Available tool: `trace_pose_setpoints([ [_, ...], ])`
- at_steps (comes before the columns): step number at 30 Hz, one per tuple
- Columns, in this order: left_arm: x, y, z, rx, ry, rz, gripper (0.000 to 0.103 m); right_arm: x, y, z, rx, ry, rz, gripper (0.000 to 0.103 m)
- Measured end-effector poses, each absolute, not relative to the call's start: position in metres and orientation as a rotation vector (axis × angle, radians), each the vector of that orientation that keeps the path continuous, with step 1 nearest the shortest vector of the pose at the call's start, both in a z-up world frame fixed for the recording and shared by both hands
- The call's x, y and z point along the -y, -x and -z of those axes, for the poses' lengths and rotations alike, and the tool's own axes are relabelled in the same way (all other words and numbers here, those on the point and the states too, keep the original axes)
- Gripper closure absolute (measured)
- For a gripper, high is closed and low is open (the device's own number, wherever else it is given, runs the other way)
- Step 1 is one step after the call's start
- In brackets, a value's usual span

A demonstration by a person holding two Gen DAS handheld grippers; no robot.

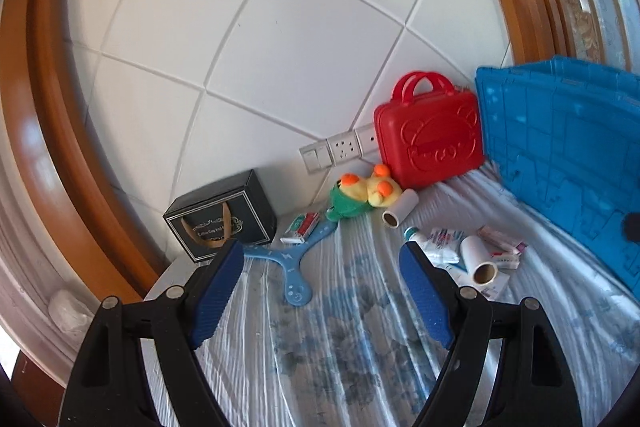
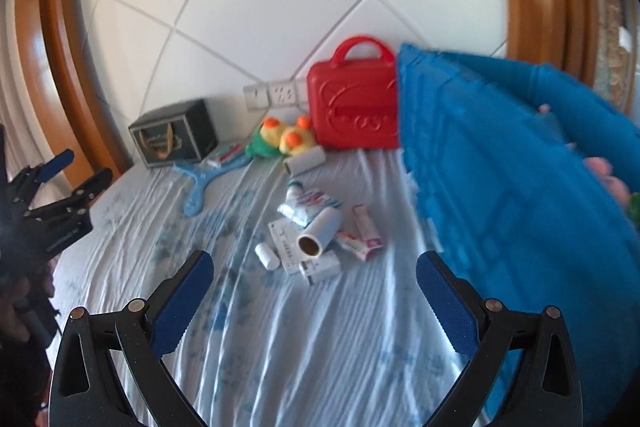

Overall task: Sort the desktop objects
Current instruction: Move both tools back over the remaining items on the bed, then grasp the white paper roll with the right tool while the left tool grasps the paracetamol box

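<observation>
We find both the left hand-held gripper (image 1: 322,259) and right hand-held gripper (image 2: 314,271) wide apart, holding nothing. Small boxes (image 2: 362,235), rolls (image 2: 316,233) and a plush toy (image 1: 362,193) lie on the cloth-covered table (image 1: 340,327), beside the blue bin (image 1: 560,155).

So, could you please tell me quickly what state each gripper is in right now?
Left gripper: open, holding nothing.
Right gripper: open, holding nothing.

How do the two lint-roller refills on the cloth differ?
The far roll lies alone beside the red case; the near roll rests on the pile of small boxes. The near roll's hollow core faces the right camera; the far roll lies sideways. Both are white.
</observation>
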State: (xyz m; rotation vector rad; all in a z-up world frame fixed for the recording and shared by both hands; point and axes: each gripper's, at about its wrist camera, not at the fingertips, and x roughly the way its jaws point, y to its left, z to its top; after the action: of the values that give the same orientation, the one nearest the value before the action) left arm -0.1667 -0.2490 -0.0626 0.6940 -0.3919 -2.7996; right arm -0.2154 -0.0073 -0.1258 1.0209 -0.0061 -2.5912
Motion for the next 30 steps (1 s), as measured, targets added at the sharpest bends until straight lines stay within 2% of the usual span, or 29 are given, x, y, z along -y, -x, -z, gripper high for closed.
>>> trace_pose_setpoints([
  [6, 0.264, 0.203, 0.08, 0.354, -0.744, 2.76, 0.023, 0.045, 0.318, 0.19, 0.005, -1.214, 2.471, 0.002],
  [7, 0.267, 0.21, 0.084, 0.365, -0.756, 2.75, 0.023, 0.052, 0.343, 0.208, -0.003, -1.288, 2.454, 0.009],
  [8, 0.27, 0.215, 0.088, 0.37, -0.77, 2.746, 0.023, 0.056, 0.356, 0.218, -0.004, -1.332, 2.443, 0.023],
  [10, 0.275, 0.228, 0.096, 0.374, -0.8, 2.738, 0.023, 0.064, 0.395, 0.253, 0.025, -1.445, 2.392, 0.037],
  [15, 0.291, 0.261, 0.117, 0.371, -0.866, 2.743, 0.023, 0.076, 0.452, 0.324, 0.052, -1.671, 2.295, 0.041],
  [18, 0.298, 0.279, 0.135, 0.342, -0.926, 2.743, 0.023, 0.086, 0.445, 0.329, 0.019, -1.649, 2.264, 0.039],
  [20, 0.3, 0.29, 0.146, 0.32, -0.962, 2.749, 0.023, 0.102, 0.429, 0.332, 0.049, -1.611, 2.157, 0.045],
  [23, 0.301, 0.303, 0.161, 0.298, -1.013, 2.76, 0.023, 0.14, 0.388, 0.339, -0.051, -1.554, 1.992, 0.058],
  [27, 0.303, 0.308, 0.179, 0.31, -1.098, 2.767, 0.023, 0.129, 0.378, 0.339, 0.027, -1.558, 1.998, 0.058],
  [30, 0.304, 0.312, 0.19, 0.245, -1.158, 2.784, 0.023, 0.123, 0.388, 0.343, -0.021, -1.585, 2.049, 0.056],
])
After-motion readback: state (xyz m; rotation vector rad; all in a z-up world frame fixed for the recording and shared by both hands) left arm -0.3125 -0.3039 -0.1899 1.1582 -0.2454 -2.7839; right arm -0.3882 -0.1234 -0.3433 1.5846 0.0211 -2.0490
